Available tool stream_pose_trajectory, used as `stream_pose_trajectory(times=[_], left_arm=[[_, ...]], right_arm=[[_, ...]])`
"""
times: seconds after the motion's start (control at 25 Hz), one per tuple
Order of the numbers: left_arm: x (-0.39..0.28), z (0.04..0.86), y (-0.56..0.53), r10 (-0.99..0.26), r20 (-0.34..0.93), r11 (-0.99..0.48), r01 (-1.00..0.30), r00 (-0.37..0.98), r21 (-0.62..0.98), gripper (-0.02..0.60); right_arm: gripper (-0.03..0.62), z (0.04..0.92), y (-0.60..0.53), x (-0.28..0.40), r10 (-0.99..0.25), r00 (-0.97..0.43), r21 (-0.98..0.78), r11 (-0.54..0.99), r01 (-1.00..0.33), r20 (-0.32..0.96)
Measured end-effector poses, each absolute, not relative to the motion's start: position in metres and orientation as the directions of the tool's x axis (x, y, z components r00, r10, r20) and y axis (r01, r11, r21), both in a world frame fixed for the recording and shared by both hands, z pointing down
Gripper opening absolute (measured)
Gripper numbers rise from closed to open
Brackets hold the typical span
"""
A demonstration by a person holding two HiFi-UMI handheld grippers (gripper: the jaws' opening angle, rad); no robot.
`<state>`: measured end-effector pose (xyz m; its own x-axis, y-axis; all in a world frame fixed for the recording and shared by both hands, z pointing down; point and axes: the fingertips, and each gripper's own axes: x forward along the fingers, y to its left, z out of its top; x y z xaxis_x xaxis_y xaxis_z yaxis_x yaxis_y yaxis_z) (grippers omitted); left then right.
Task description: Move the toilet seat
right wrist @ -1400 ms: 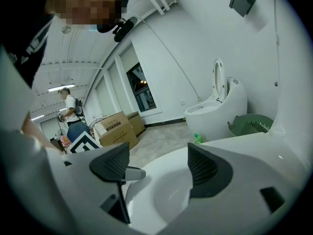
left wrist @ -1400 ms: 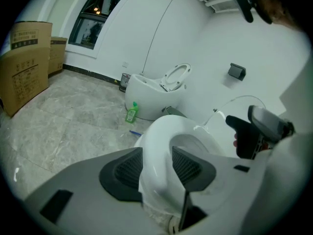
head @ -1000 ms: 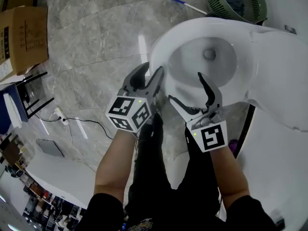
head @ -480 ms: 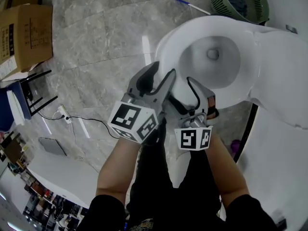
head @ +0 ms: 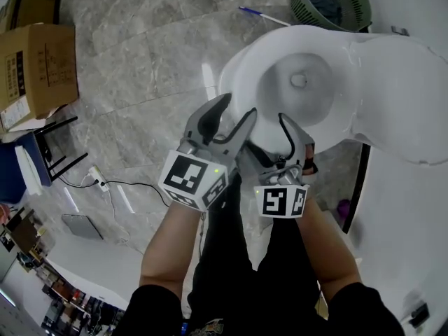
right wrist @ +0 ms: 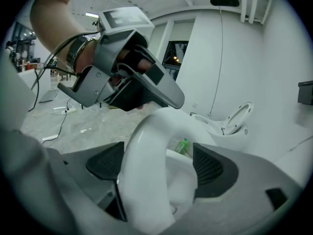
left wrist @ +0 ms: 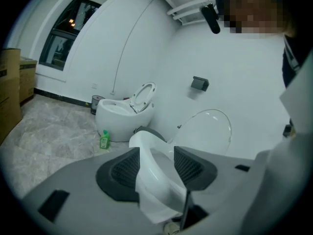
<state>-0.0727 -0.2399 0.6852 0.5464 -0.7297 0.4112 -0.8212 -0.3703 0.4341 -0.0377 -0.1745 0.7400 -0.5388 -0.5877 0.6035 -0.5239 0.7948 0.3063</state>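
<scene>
The white toilet seat (head: 245,68) rings the bowl, and its lid (head: 399,96) stands open at the right. Both grippers are at the seat's front rim, side by side. My left gripper (head: 238,110) has the rim (left wrist: 151,175) deep between its pads and touching them; its jaws have just been opening a little. My right gripper (head: 294,135) straddles the rim (right wrist: 146,160), which lies against one pad with a gap to the other; its jaws have also just been opening. In the right gripper view the seat arches up, with the left gripper (right wrist: 161,94) on its top.
A green basket (head: 332,2) and a blue-tipped stick (head: 262,16) lie beyond the toilet. A cardboard box (head: 35,65), a black stand (head: 56,145) and a power strip (head: 101,183) are at the left. A second toilet (left wrist: 122,114) and a green bottle (left wrist: 104,140) stand farther off.
My right gripper has rolled and moved left, close beside the left one. My left gripper has come up nearer the camera at the seat's front rim.
</scene>
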Motion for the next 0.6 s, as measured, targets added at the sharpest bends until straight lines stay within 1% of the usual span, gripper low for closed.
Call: stream_pose_trajectory(times=[0.16,0.32,0.4,0.52,0.6], left_arm=[[-0.063,0.66,-0.238,-0.701,0.403,-0.432,-0.8,0.588,0.416,0.196],[-0.067,0.647,-0.231,-0.682,0.429,-0.459,-0.803,0.592,0.38,0.196],[-0.062,0.644,-0.228,-0.664,0.433,-0.461,-0.79,0.609,0.404,0.196],[-0.05,0.631,-0.23,-0.648,0.403,-0.473,-0.756,0.646,0.453,0.202],[-0.039,0.62,-0.235,-0.635,0.387,-0.498,-0.737,0.669,0.457,0.209]], right_arm=[[0.443,0.723,-0.178,-0.026,-0.6,-0.512,0.291,0.776,-0.56,0.614],[0.442,0.7,-0.179,-0.015,-0.632,-0.475,0.294,0.739,-0.606,0.612],[0.443,0.688,-0.18,-0.007,-0.648,-0.455,0.296,0.72,-0.628,0.611],[0.448,0.669,-0.183,0.004,-0.676,-0.424,0.307,0.687,-0.659,0.603],[0.453,0.658,-0.186,0.013,-0.697,-0.4,0.312,0.659,-0.685,0.595]])
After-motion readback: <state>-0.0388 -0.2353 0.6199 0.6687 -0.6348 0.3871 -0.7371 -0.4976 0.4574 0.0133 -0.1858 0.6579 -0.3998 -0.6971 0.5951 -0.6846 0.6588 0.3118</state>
